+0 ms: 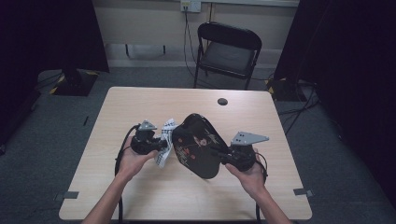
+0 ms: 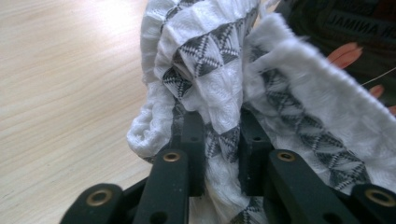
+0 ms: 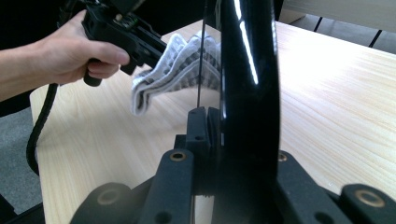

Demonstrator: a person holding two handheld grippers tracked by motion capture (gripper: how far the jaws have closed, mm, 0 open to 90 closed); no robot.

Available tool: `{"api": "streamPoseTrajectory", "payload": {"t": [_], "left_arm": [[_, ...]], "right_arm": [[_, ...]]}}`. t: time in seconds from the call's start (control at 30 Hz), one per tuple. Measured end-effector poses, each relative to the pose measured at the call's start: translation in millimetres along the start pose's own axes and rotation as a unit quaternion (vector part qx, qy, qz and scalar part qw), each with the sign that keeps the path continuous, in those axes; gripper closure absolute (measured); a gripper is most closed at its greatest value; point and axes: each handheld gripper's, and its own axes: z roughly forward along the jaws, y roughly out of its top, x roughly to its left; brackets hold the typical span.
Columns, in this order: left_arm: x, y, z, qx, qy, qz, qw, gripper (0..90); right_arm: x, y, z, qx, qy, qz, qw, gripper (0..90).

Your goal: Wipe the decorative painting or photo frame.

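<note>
Black and glossy, the tray (image 1: 196,145) stands tilted on edge at mid-table (image 1: 140,100), its long axis running from far-left to near-right. The right gripper (image 1: 223,156) is clamped on its near rim; the right gripper view shows it edge-on between closed jaws. The left gripper (image 1: 161,144) pinches a white patterned cloth (image 1: 165,140) against the tray's left side. Its own view reveals black triangle weave and lettering on the tray. A chair (image 1: 229,51) stands beyond the table.

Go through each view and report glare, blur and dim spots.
High view: dim, dark at both sides, table evenly lit. Left gripper view: glare patch on the wood, white cloth sharp close up, softer farther off. Right gripper view: bright streak down the glossy black plate; far tabletop washed out.
</note>
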Motion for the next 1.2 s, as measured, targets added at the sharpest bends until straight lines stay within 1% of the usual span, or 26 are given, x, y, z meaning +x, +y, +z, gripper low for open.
{"api": "streamPoseTrajectory", "payload": {"t": [0.07,0.1,0.13,0.17,0.23,0.33,0.37,0.4,0.47,0.5,0.53,0.57,0.7,0.73,0.77,0.8,0.83,0.87,0.9,0.97,1.0,1.03,1.07,1.1,1.13,1.2], "left_arm": [[5.9,-4.6,-5.6,-0.009,0.001,-0.013,0.9999,77.3],[7.3,-5.7,-6.8,-0.009,0.007,-0.013,0.9999,77.3],[9.3,-6.8,-9.7,-0.006,0.018,-0.007,0.9998,77.3],[12.2,-8.2,-13.0,-0.006,0.021,-0.006,0.9997,77.3],[18.9,-10.6,-17.2,-0.012,0.036,-0.016,0.9992,77.1],[33.4,-13.9,-20.9,-0.003,0.063,-0.024,0.9977,76.9],[37.9,-15.7,-21.5,-0.001,0.069,-0.027,0.9973,76.8],[41.5,-17.8,-21.7,-0.005,0.070,-0.041,0.9967,76.8],[51.1,-22.3,-24.0,0.005,0.070,-0.049,0.9963,76.8],[54.0,-24.7,-24.2,0.004,0.080,-0.058,0.9951,76.9],[58.3,-26.6,-26.3,0.013,0.082,-0.054,0.9951,76.8],[61.3,-28.6,-26.7,0.010,0.087,-0.062,0.9943,76.8],[71.6,-32.0,-31.6,0.014,0.110,-0.071,0.9912,75.9],[72.4,-31.5,-32.5,0.018,0.126,-0.064,0.9898,75.6],[73.6,-31.5,-32.6,0.021,0.132,-0.056,0.9894,75.2],[75.1,-32.0,-32.7,0.020,0.134,-0.058,0.9892,74.9],[77.7,-33.9,-31.9,0.021,0.137,-0.062,0.9884,74.9],[80.6,-36.0,-31.6,0.031,0.144,-0.059,0.9874,74.9],[83.1,-39.0,-30.3,0.038,0.154,-0.060,0.9856,74.9],[88.2,-44.5,-27.4,0.049,0.156,-0.067,0.9842,74.9],[90.3,-46.7,-25.8,0.050,0.158,-0.070,0.9836,74.9],[92.8,-48.7,-24.6,0.054,0.156,-0.074,0.9835,74.8],[94.8,-51.4,-21.4,0.063,0.166,-0.077,0.9811,74.5],[96.1,-53.0,-19.5,0.067,0.171,-0.074,0.9803,74.2],[97.7,-54.6,-17.5,0.069,0.172,-0.075,0.9797,73.6],[99.3,-56.4,-15.9,0.069,0.170,-0.076,0.9800,72.4]], "right_arm": [[0.5,0.1,0.3,-0.001,-0.001,-0.001,1.0000,80.5],[0.5,0.1,0.5,-0.002,-0.001,0.000,1.0000,80.5],[0.4,0.2,0.4,-0.001,-0.001,0.000,1.0000,80.4],[0.4,0.2,0.3,-0.001,-0.002,-0.001,1.0000,80.3],[0.5,-0.4,0.0,-0.001,-0.004,0.000,1.0000,80.2],[-0.6,-0.8,-0.1,-0.003,-0.002,0.002,1.0000,80.3],[-0.4,-0.7,-0.1,-0.002,-0.002,0.001,1.0000,80.3],[-0.1,-0.6,-0.2,-0.002,-0.002,0.000,1.0000,80.3],[0.0,-0.7,-0.3,-0.002,-0.003,-0.001,1.0000,80.2],[-0.1,-0.9,-0.3,-0.002,-0.003,-0.003,1.0000,80.1],[-0.4,-1.0,-0.3,-0.002,-0.002,-0.004,1.0000,80.1],[-0.8,-0.9,-0.5,-0.001,-0.002,-0.004,1.0000,80.1],[-1.2,-1.2,-0.6,-0.002,0.000,-0.003,1.0000,80.1],[-1.3,-1.2,-0.5,-0.003,0.000,-0.002,1.0000,80.2],[-1.5,-1.1,-0.4,-0.002,0.000,-0.002,1.0000,80.1],[-1.4,-1.1,-0.4,-0.002,0.000,-0.002,1.0000,80.1],[-1.3,-1.0,-0.4,-0.002,0.000,-0.003,1.0000,80.1],[-1.0,-0.9,-0.5,-0.001,-0.001,-0.004,1.0000,80.1],[-0.9,-0.8,-0.5,-0.001,-0.001,-0.004,1.0000,80.0],[-0.9,-0.5,-0.4,0.000,-0.001,-0.004,1.0000,80.0],[-0.8,-0.4,-0.3,0.000,-0.002,-0.004,1.0000,80.0],[-0.9,-0.2,-0.1,0.000,-0.002,-0.003,1.0000,80.1],[-0.9,-0.1,0.0,0.000,-0.002,-0.003,1.0000,80.1],[-1.0,0.0,0.3,-0.001,-0.001,-0.001,1.0000,80.2],[-1.0,0.0,0.4,-0.001,-0.001,-0.001,1.0000,80.2],[-0.9,0.2,0.4,-0.001,-0.002,-0.001,1.0000,80.1]]}}
